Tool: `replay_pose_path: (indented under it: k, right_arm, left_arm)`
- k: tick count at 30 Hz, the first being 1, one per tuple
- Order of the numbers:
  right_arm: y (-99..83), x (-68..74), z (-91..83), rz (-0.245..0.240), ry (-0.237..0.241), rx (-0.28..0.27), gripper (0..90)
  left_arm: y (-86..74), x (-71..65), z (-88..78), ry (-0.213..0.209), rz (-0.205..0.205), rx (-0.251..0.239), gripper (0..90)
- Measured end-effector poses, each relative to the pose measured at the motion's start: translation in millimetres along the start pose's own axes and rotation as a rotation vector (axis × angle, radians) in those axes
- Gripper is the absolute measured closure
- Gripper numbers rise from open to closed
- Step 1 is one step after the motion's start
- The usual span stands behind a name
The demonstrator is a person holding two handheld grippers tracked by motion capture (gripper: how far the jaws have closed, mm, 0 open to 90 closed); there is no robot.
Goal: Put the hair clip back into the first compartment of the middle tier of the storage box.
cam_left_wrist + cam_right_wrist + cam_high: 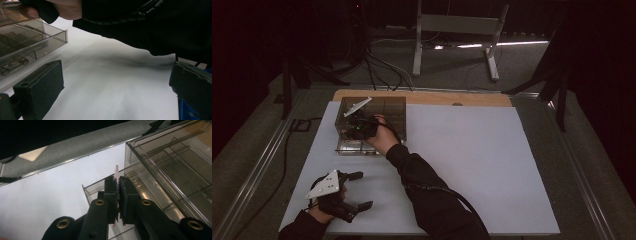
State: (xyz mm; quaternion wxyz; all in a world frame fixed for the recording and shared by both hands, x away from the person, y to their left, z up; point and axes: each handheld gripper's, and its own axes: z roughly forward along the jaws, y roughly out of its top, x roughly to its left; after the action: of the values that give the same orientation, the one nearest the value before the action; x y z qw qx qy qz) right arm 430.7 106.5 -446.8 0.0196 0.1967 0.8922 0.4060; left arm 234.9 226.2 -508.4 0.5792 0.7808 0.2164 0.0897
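A clear smoky plastic compartment box (pixel 395 107) stands at the back left of the white table sheet (pixel 472 160). My right gripper (pixel 354 126) reaches into the box from the right. In the right gripper view its jaws stand nearly together over a near-side compartment of the box (pixel 175 167), shut on a thin pale pink flat piece (pixel 116 171) that stands on edge between them. My left gripper (pixel 362 190) rests low at the sheet's near left corner, open with nothing between its jaws (pixel 116 85). The box (pixel 32 37) holds small metal cylinders (pixel 20 60).
A wooden board edge (pixel 427 97) runs behind the sheet. Beyond it are a grey floor, black cables (pixel 382 70) and a white frame stand (pixel 457 35). The person's dark right sleeve (pixel 432 195) crosses the sheet's near middle.
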Motion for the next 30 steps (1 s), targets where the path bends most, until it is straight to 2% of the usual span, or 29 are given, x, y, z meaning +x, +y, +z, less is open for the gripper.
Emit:
replay_pose_path:
  k: [1, 3, 5, 12, 23, 30]
  right_arm:
    - [0.0, -0.2, -0.1, 0.005, 0.001, -0.005, 72.8]
    - [0.2, 0.7, -1.7, 0.006, 0.002, -0.017, 64.8]
    - [1.4, 2.7, -5.2, -0.004, -0.01, -0.024, 60.5]
    - [4.7, 8.7, -22.6, -0.003, 0.009, -0.078, 42.2]
    - [-6.5, 12.4, -48.8, 0.012, 0.021, -0.124, 23.3]
    - [-16.0, 12.6, -63.6, 0.025, 0.031, -0.126, 13.8]
  left_arm:
    - [0.0, 0.0, 0.1, 0.0, 0.0, 0.0, 0.4]
    - [-0.2, 0.1, 0.2, 0.0, -0.002, 0.0, 0.4]
    - [-0.3, 0.0, 0.4, 0.0, -0.002, 0.001, 0.4]
    - [-0.4, 0.1, 0.5, 0.002, -0.002, 0.002, 0.4]
    - [-0.6, 0.2, 1.6, 0.005, -0.002, 0.008, 0.4]
    - [-0.2, 0.5, 2.4, 0.008, -0.005, 0.006, 0.4]
